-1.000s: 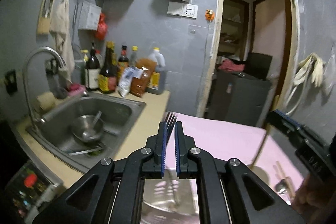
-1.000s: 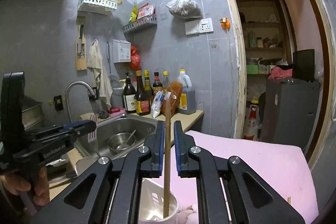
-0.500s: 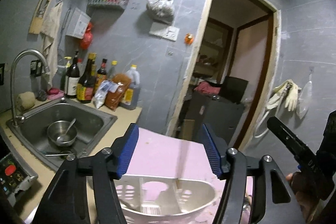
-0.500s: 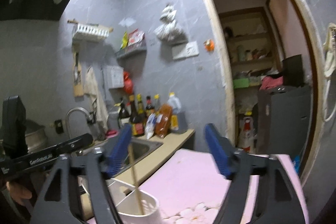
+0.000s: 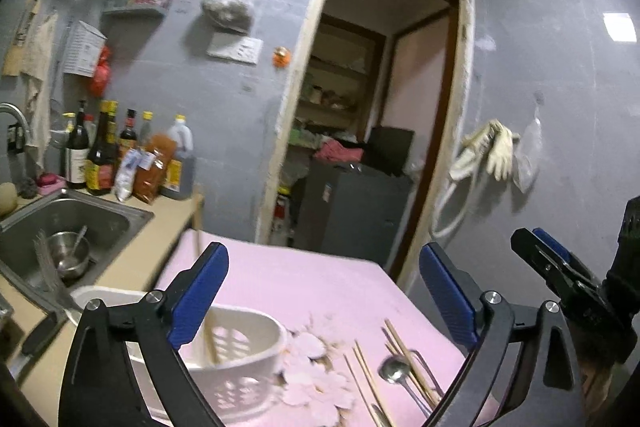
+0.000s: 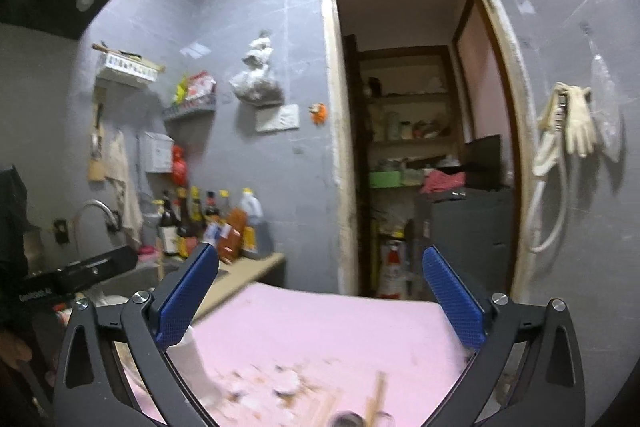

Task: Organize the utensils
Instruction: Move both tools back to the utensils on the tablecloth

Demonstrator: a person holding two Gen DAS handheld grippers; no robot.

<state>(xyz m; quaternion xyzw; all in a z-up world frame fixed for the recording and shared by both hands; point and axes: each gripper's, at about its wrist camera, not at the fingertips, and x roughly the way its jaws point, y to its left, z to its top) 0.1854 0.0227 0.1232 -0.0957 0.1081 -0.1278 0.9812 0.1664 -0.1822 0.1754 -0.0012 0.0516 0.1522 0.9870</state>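
A white slotted utensil holder [image 5: 236,359] stands on the pink tablecloth [image 5: 304,283], low and left in the left wrist view. A wooden chopstick [image 5: 202,291] leans in it, and a blurred metal fork [image 5: 50,275] sticks up at its left end. My left gripper [image 5: 324,293] hangs above and behind the holder, its jaws opening wide with nothing between them. Loose chopsticks [image 5: 404,359] and a metal spoon [image 5: 394,373] lie to the right. My right gripper [image 6: 320,299] is also opening and empty, over the cloth, with blurred chopsticks [image 6: 376,399] below it.
A steel sink [image 5: 100,215] holding a bowl [image 5: 70,253] sits left of the table, with sauce bottles [image 5: 120,155] on the counter behind. An open doorway [image 5: 360,147] is straight ahead. Gloves [image 5: 494,151] hang on the right wall.
The left gripper let go of the fork and the right let go of the chopstick, both now in the holder. Both grippers opened wide, drew back and swung to the right.
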